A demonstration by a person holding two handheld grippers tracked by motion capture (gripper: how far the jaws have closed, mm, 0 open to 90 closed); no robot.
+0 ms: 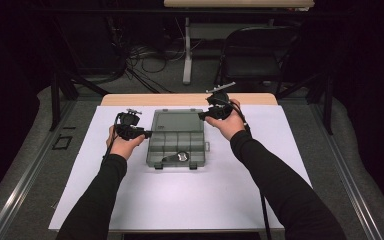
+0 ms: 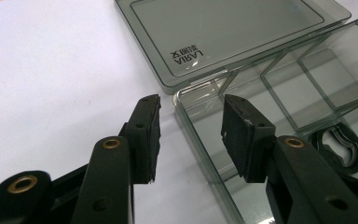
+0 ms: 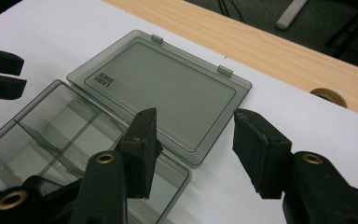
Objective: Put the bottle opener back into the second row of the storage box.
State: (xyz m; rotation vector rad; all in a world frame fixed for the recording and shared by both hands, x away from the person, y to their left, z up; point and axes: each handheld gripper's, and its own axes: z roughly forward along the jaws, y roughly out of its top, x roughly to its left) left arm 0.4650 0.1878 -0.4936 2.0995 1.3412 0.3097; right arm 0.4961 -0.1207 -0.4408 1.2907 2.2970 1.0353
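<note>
A smoky clear compartment box lies open on the white sheet. Its lid [image 1: 177, 121] is folded flat on the far side and its divided base [image 1: 166, 145] is nearer me. A black ring-shaped piece [image 1: 180, 158] rests in a front compartment, also seen as the black piece [image 2: 338, 149]. My left gripper [image 1: 147, 133] stands open at the base's left wall, and the base's corner [image 2: 179, 98] lies between the jaws of the left gripper [image 2: 191, 126] without either pad touching it. My right gripper [image 1: 202, 116] hovers open by the lid's right edge. The right gripper [image 3: 193, 140] has nothing between its jaws, and the lid [image 3: 168, 88] lies below it.
The white sheet [image 1: 190, 195] covers most of the wooden table [image 1: 130, 99], whose far edge has a round hole [image 3: 328, 95]. A folding chair [image 1: 255, 55] and a table leg [image 1: 186, 50] stand on the floor beyond. The left gripper's jaw tips [image 3: 0, 72] show across the box.
</note>
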